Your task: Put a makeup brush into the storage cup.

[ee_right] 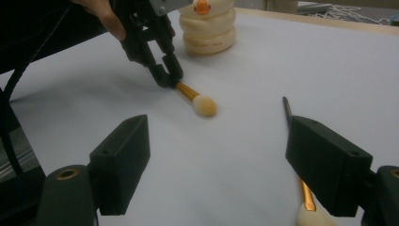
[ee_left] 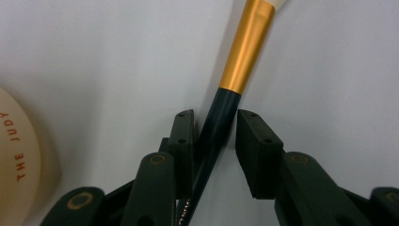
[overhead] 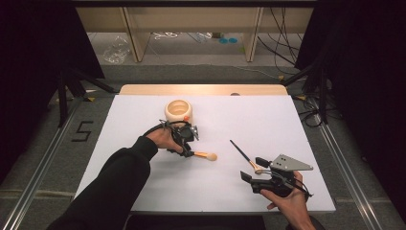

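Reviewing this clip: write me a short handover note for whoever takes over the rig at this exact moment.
Left gripper: down on the table, dark handle of the first makeup brush between its jaws, touching one pad, gap at the other; not clamped yet.
Right gripper: open, empty, low over the table beside the second brush.
Cream cup: upright behind the left hand, looks empty.
Done: no brush lifted.
Left: probably grip each brush and stand it in the cup.

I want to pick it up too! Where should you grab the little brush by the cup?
Grab the brush by its thin dark handle, coming down from above. It lies flat, so the handle fits between the left claw, away from the soft fluffy tip.
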### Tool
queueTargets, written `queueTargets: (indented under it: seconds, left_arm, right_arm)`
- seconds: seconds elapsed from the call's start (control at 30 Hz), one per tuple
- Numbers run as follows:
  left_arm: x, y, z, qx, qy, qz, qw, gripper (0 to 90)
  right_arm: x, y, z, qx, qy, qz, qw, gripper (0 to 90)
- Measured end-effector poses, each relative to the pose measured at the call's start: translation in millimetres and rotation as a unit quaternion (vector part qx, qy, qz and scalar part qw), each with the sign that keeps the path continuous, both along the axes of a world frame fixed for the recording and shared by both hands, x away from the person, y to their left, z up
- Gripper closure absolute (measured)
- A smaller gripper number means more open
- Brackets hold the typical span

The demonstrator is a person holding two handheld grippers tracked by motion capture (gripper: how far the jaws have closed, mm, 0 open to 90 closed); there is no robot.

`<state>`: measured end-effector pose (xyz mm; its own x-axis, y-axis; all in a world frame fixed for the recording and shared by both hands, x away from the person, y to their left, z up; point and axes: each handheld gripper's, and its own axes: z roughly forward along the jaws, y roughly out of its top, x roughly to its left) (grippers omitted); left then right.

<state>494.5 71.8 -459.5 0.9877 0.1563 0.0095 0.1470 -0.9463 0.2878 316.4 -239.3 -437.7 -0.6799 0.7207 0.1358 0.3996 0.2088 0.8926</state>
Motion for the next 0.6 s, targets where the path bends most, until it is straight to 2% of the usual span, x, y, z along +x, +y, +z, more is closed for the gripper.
queueTargets:
  seconds: [0.2, 0.37, 0.43, 0.53, 0.57, 0.6]
  left_arm:
    - [1.0, -7.7, 2.0, 0.032, 0.006, -0.008, 0.9994, 71.3]
    - [-0.4, -9.6, 2.2, 0.039, 0.012, -0.007, 0.9992, 74.4]
    - [0.3, -10.4, 2.5, 0.044, 0.013, -0.011, 0.9989, 76.1]
    - [0.3, -12.6, 2.8, 0.053, 0.018, -0.009, 0.9984, 77.2]
    - [0.7, -13.3, 3.0, 0.057, 0.019, -0.009, 0.9982, 77.4]
    - [1.2, -14.0, 3.1, 0.058, 0.021, -0.007, 0.9981, 77.5]
  right_arm:
    - [-0.2, 0.3, -0.1, 0.002, 0.003, 0.002, 1.0, 23.2]
    - [-0.2, 0.5, -0.2, 0.002, 0.003, 0.003, 1.0, 23.3]
    - [0.7, -0.2, -0.2, -0.003, -0.007, 0.002, 1.0, 23.3]
    - [0.7, -0.1, -0.3, -0.003, -0.008, 0.001, 1.0, 23.4]
    - [0.6, -0.2, -0.3, -0.002, -0.008, 0.002, 1.0, 23.4]
    - [-0.2, 0.3, -0.1, 0.002, 0.004, 0.004, 1.0, 23.4]
